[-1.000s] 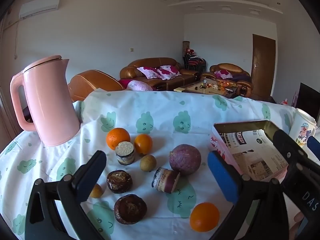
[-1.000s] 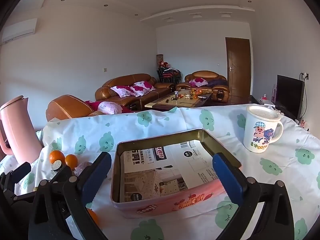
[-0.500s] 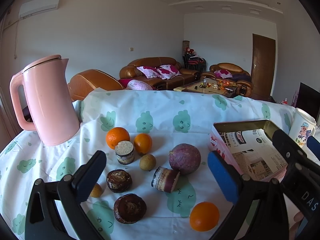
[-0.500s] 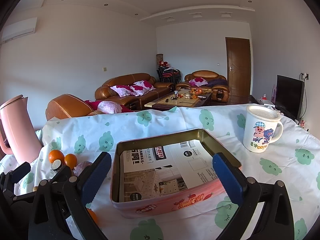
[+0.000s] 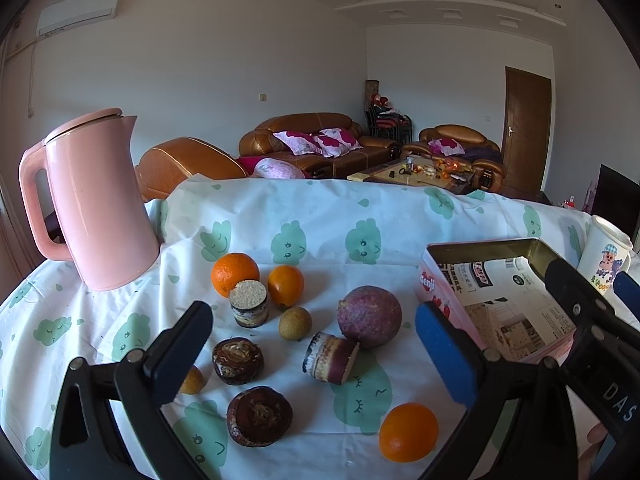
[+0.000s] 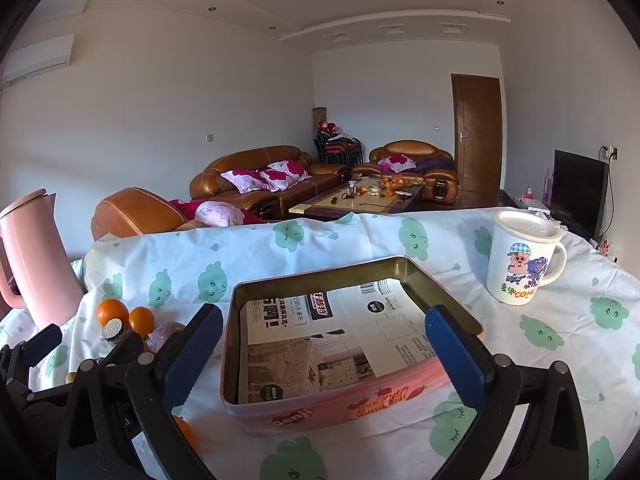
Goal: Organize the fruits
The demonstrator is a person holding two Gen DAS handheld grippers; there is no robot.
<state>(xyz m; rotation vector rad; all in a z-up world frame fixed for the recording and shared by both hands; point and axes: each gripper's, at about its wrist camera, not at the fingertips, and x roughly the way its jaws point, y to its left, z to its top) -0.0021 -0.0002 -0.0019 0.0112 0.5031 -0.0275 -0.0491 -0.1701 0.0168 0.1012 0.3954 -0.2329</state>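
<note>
The tin box (image 6: 436, 296) is showing dull brassy metal walls, with printed paper (image 6: 340, 332) lining its floor. The tablecloth (image 5: 320, 216) is lying as matt creased cloth. At ten o'clock, the pink kettle (image 5: 100, 200) is looking like smooth satin plastic. The oranges (image 5: 235, 274) are gleaming, finely pebbled.

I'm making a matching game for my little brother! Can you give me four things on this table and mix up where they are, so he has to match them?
Things:
1. pink kettle
2. cartoon pig mug
3. pink tin box
4. big purple fruit

Places:
A. between the open right gripper's fingers
B. far left edge of the table
C. just left of the box, among the oranges
D. right of the box

Pairs: 1-B, 2-D, 3-A, 4-C
</note>
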